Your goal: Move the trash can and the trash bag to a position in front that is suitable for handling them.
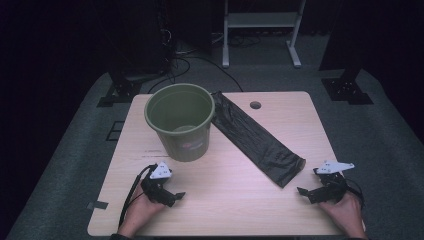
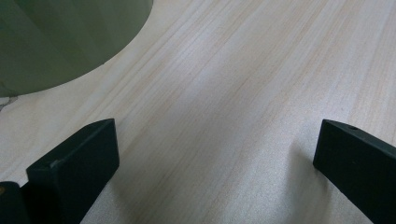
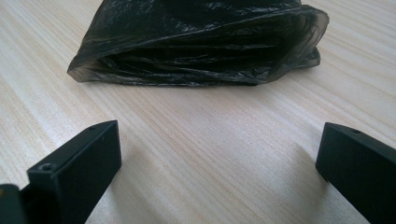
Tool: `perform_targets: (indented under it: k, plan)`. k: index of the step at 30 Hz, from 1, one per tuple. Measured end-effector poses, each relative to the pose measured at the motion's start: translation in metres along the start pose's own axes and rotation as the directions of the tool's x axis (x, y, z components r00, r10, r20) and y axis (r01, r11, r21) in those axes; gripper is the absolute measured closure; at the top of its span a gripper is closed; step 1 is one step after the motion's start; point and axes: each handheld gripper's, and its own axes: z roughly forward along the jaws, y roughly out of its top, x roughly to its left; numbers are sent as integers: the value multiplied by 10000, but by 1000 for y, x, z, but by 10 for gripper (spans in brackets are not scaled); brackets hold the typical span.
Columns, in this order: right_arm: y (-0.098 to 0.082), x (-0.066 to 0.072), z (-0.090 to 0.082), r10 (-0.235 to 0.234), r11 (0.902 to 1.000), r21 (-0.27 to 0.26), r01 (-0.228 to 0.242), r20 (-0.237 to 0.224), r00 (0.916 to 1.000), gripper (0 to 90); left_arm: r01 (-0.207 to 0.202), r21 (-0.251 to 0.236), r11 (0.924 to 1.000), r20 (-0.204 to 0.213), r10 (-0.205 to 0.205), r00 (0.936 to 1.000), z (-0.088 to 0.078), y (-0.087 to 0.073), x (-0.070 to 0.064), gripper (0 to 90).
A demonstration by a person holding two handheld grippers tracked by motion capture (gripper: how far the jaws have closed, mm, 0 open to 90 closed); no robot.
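High view: above near edge of table (image 1: 280,210), facing forward and down, far off, whole top in frame.
Left gripper view: low over wood, close; green bucket (image 2: 60,42) upper left, also upper centre of high view.
Right gripper view: low, close; black bag (image 3: 201,42) at top, shared with high view.

black fingers (image 2: 74,168), grey three-cornered plates, trailing black cables.

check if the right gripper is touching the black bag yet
Apart. The right gripper view shows bare table between the right gripper and the black bag.
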Motion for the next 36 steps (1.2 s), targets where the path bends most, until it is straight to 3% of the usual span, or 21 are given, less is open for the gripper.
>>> perform_targets:
  k: [9, 14, 23, 29, 36]
  plan:
    - [5, 4, -9, 90, 9998, -185, -87, 152, 9998, 0, 28, 0, 10000, -46, -28, 10000, 0, 0, 0, 0]
    - [17, 7, -16, 0, 9998, -210, 8, 358, 9994, 0, 36, -7, 10000, -51, -36, 10000, 0, 0, 0, 0]
    - [46, 7, -17, 3, 9991, -420, 8, 266, 9996, 0, 52, -9, 10000, -64, -52, 10000, 1, 1, 0, 0]
    - [62, 7, -13, 26, 9988, -494, -22, 90, 10000, 0, 53, -8, 10000, -67, -53, 10000, 1, 1, 0, 0]
    - [84, 10, 4, -285, 9992, -293, 285, 4, 9996, 0, 55, -8, 10000, -70, -55, 10000, 1, 1, 0, 0]
